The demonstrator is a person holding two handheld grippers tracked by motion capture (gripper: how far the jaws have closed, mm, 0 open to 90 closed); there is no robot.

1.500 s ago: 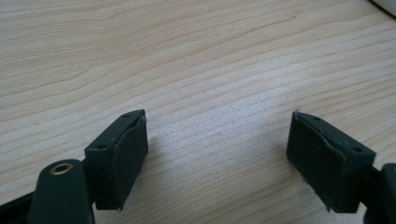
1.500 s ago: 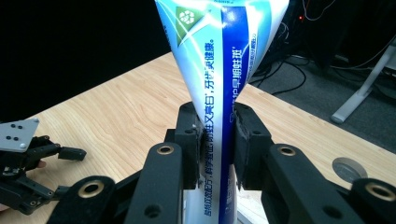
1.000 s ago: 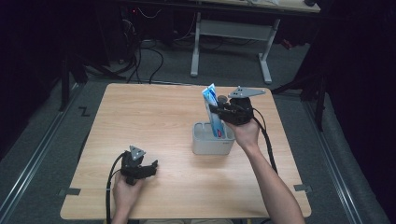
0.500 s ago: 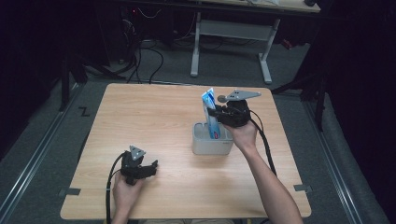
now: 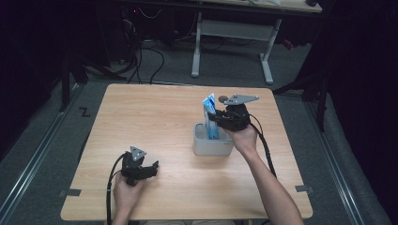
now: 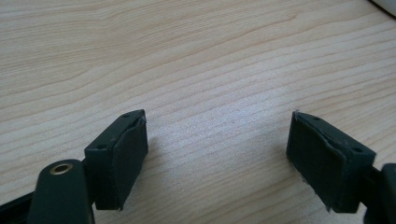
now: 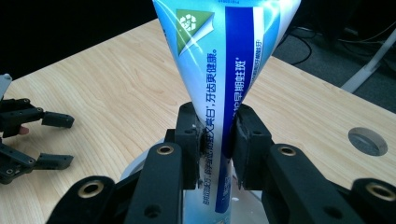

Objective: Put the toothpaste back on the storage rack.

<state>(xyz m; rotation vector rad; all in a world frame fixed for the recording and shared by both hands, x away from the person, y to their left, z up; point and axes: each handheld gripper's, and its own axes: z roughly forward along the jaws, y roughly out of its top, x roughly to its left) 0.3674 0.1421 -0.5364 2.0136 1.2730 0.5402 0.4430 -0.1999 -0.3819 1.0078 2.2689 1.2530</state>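
i have the right gripper (image 7: 218,140) pinching the toothpaste tube (image 7: 224,60) over the grey cup (image 5: 212,145), left gripper (image 6: 217,154) open and idle; soft tube may buckle or, probably, tip the cup.

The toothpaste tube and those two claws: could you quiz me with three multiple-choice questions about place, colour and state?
1. Where is the tube's lower end?
A. flat on the table
B. in the grey holder
C. on the floor

2. What colour is the tube mostly?
A. blue and white
B. red
C. black

3. How do the left gripper's jaws stand?
A. clamped on the tube
B. shut on nothing
C. open over bare table

Answers: 1 B, it stands in the holder, pinched by the right gripper. 2 A, the right gripper view shows blue and white. 3 C, wood shows between them.
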